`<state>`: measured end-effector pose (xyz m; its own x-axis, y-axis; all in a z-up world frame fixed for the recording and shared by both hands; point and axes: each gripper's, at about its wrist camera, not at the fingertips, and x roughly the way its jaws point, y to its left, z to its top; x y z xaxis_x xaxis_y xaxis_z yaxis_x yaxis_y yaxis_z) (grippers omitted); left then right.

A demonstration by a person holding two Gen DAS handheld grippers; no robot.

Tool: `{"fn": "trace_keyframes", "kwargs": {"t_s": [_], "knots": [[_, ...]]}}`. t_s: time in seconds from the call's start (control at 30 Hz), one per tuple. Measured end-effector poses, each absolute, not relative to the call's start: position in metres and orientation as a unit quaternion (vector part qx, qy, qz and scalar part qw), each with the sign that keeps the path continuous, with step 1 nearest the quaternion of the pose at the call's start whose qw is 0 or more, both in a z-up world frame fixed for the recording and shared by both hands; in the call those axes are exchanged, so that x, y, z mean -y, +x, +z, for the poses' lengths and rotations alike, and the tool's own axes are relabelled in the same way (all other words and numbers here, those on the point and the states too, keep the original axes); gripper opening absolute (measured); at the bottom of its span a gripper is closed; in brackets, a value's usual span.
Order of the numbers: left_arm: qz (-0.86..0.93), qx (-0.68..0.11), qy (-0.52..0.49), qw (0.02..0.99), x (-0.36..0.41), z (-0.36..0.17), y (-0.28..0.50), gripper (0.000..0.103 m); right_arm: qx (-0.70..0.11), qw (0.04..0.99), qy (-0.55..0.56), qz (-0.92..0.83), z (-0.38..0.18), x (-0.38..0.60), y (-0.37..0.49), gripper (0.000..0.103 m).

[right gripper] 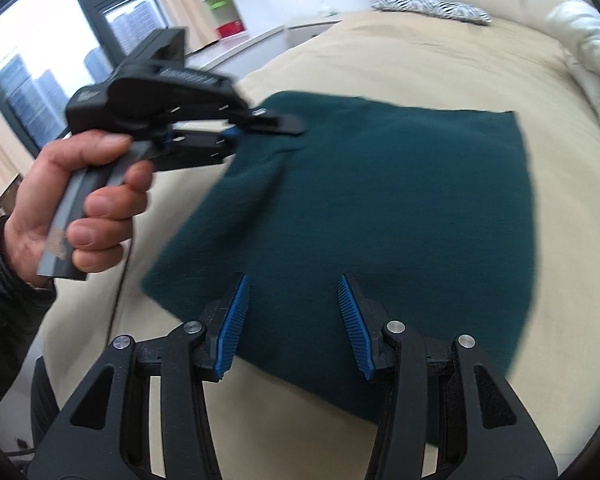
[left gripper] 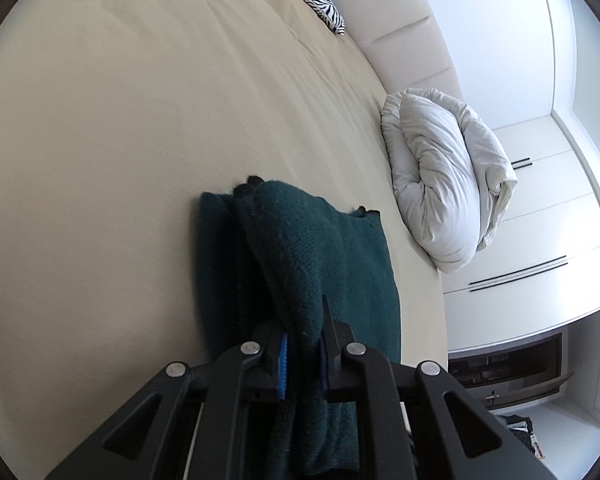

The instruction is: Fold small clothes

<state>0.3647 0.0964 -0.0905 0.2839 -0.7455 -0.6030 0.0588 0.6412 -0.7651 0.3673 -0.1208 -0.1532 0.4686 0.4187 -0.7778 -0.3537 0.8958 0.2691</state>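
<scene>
Teal knit garment [right gripper: 380, 208] is lying on the beige bed [right gripper: 440, 64] ahead of my right gripper [right gripper: 292, 324], fingers spread, while my left gripper [left gripper: 302, 354] is pinching its raised fold.

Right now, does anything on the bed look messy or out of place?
Only the dark green knit garment: the left claw is shut on one bunched edge, lifting it into a ridge while the rest lies flat on the beige bed sheet. The right claw hovers open. Nothing looks spilled or damaged.
</scene>
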Motion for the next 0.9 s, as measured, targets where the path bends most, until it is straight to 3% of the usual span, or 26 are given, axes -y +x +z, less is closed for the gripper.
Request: {"fn": "trace_keyframes", "kwargs": {"t_s": [0.2,0.27,0.43,0.57,0.9], "knots": [[-0.253,-0.541,-0.312,0.739,-0.1,-0.104,0.363,0.015,-0.472,0.847,0.046,0.24,-0.171,0.11,0.37,0.045],[-0.234,-0.53,-0.316,0.752,-0.105,-0.101,0.357,0.022,-0.472,0.848,0.037,0.239,-0.178,0.108,0.369,0.045],[-0.184,-0.468,-0.268,0.822,-0.117,-0.058,0.33,0.024,-0.469,0.85,0.036,0.237,-0.183,0.124,0.364,0.045],[-0.21,-0.436,-0.168,0.859,-0.082,-0.025,0.304,0.024,-0.47,0.841,0.063,0.259,-0.179,0.147,0.358,0.046],[-0.193,-0.461,-0.052,0.865,-0.048,-0.079,0.284,0.02,-0.459,0.845,0.169,0.216,-0.169,0.298,0.34,0.045]]}}
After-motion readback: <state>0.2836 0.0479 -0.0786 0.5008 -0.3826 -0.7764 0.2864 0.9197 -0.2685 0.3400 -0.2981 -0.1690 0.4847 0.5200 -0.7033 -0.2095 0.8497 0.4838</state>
